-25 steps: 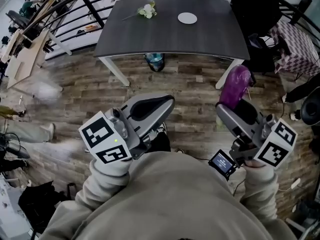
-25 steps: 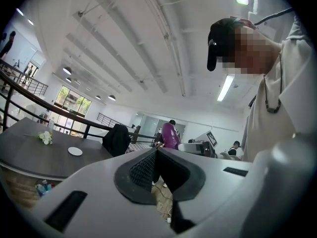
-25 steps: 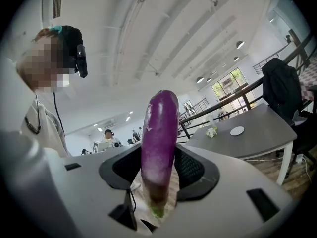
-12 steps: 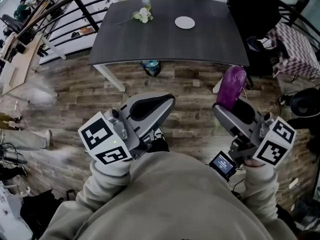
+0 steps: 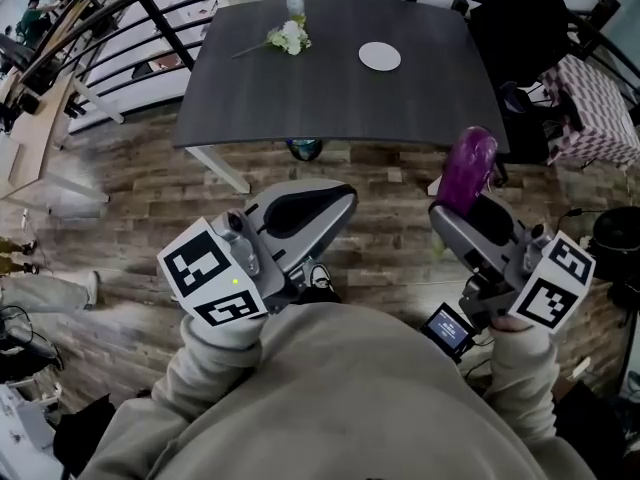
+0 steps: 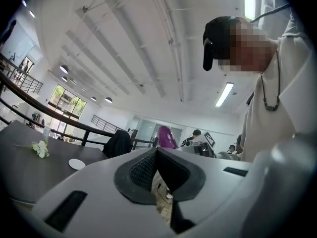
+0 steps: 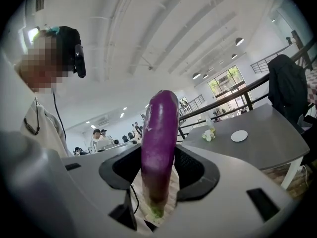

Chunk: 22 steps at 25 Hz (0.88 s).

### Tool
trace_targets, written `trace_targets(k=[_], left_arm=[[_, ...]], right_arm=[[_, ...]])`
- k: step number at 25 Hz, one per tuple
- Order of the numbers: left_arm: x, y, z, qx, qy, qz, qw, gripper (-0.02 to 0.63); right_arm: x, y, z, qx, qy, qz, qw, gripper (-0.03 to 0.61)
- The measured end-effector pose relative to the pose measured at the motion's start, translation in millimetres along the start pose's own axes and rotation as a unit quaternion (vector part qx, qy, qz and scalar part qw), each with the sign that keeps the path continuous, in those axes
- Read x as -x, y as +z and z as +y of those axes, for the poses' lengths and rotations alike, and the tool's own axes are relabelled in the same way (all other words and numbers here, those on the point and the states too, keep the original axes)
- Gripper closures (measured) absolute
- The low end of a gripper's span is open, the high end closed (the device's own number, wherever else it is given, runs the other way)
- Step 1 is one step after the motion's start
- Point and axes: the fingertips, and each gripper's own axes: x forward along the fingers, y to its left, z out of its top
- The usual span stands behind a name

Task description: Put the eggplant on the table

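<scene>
A purple eggplant (image 5: 468, 168) stands upright in my right gripper (image 5: 462, 214), which is shut on its lower part, stem end down. In the right gripper view the eggplant (image 7: 159, 142) fills the gap between the dark pads (image 7: 195, 168). My left gripper (image 5: 338, 204) is shut with nothing in it; its pads (image 6: 146, 168) meet. Ahead stands the dark grey table (image 5: 330, 98), some way beyond both grippers. It carries a small white plate (image 5: 380, 56), a bunch of white flowers (image 5: 290, 36) and a clear bottle (image 5: 296, 2).
A black chair with a dark jacket (image 5: 525, 28) stands at the table's right end. A checked cloth (image 5: 600, 98) lies further right. Black railings (image 5: 150, 18) run along the left and back. A bluish thing (image 5: 305, 148) sits under the table on the wooden floor (image 5: 150, 198).
The table has come a little closer in the head view. Both grippers keep their pose, and the eggplant stays upright in the right one.
</scene>
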Motion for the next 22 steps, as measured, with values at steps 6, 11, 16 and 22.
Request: trace_targets(k=[6,11,16,22], left_arm=[[6.2,11.3,49.3,-0.011,-0.018,0.019,0.9996,0.609],[26.8,10.2,81.0,-0.007,-0.019,0.023,0.9995,0.609],[35.9,16.0,103.7,-0.001,-0.015,0.017,0.9997,0.609],[40.2,20.4,125.4,0.004,-0.01,0.009,0.9999,0.609]], right_arm=[[-61.9,17.7,-10.4,0.009,-0.011,0.007,1.0,0.367],[-99.8,13.3,-9.6,0.006,-0.013,0.008,1.0,0.367],[-124.2,19.1,-11.3,0.01,-0.011,0.014,1.0,0.367],[-143.3,30.3,-19.5,0.014,-0.01,0.016,1.0,0.367]])
